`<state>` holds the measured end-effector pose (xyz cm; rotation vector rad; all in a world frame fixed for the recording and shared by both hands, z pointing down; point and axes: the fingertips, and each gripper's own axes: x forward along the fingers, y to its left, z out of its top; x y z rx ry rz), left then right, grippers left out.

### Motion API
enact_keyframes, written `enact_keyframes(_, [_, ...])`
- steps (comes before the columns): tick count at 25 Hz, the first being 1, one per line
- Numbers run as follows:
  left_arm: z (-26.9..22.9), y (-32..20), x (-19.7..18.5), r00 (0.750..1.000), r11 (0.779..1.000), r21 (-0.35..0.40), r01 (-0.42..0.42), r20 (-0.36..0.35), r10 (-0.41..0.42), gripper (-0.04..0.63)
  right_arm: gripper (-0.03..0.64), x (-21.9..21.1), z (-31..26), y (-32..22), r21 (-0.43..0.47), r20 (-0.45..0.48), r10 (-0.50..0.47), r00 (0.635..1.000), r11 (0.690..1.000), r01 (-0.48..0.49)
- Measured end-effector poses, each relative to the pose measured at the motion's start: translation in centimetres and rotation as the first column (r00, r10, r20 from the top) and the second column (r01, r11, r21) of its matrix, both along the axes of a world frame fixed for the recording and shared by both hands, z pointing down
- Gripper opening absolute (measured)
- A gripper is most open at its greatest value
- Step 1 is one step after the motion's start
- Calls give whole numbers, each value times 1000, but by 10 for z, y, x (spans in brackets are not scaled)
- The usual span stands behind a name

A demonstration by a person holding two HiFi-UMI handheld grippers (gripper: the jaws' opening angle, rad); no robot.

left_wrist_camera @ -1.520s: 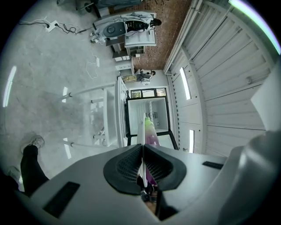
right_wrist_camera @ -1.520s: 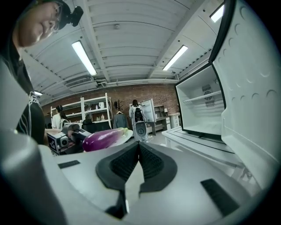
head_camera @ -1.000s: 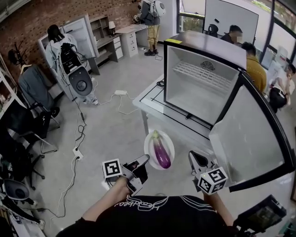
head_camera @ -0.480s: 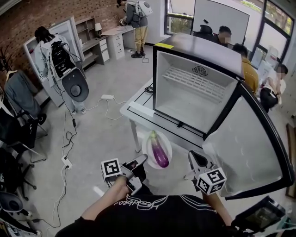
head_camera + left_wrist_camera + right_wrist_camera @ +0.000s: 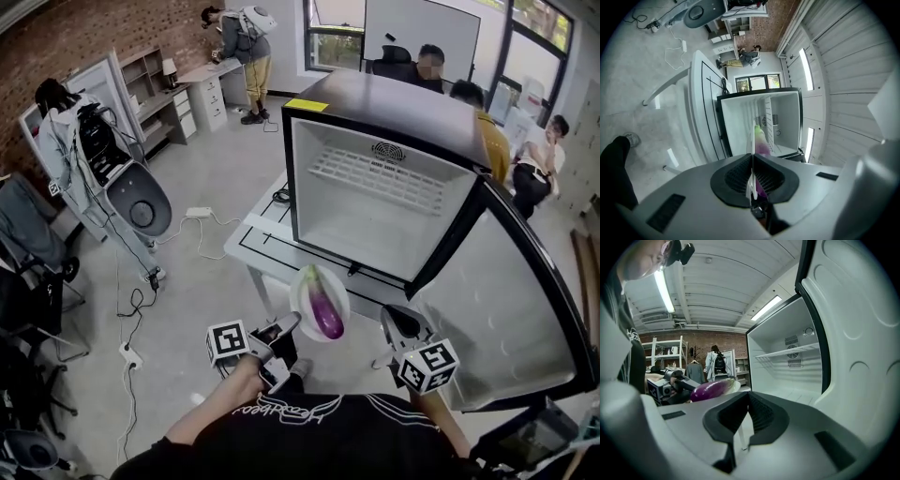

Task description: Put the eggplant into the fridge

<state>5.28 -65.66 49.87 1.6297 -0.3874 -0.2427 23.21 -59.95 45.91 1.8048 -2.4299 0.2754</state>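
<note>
Fridge (image 5: 375, 94) open at upper centre. Below it, centre frame, white plate (image 5: 300, 300) carrying eggplant (image 5: 325, 307), rim pinched by nearly closed left gripper (image 5: 292, 324). Right gripper (image 5: 395, 320) lower right, jaws together, empty. Hold plate level, aim low into compartment, clear of door (image 5: 506, 300).

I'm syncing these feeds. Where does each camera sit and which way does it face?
Head view: on the person's head, looking steeply down at fridge, left gripper, right gripper, own forearms.
Left gripper view: rides the left gripper, facing the fridge along the plate its jaws clamp; own leg shows.
Right gripper view: rides the right gripper, facing the fridge; own torso at left.
All three share the eggplant.
</note>
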Motion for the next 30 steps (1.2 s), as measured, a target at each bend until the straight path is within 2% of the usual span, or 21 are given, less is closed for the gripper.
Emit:
enact_keyframes(6, [30, -23, -13, 997, 997, -8, -77, 22, 77, 21, 6, -24, 29, -15, -4, 26, 64, 998, 998, -64])
enact_keyframes(14, [29, -71, 18, 987, 988, -21, -153, 41, 153, 21, 6, -6, 28, -59, -11, 44, 113, 993, 994, -112])
enact_keyframes(30, [49, -124, 72, 959, 962, -47, -271, 78, 273, 21, 6, 15, 49, -89, -87, 69, 217, 974, 974, -211])
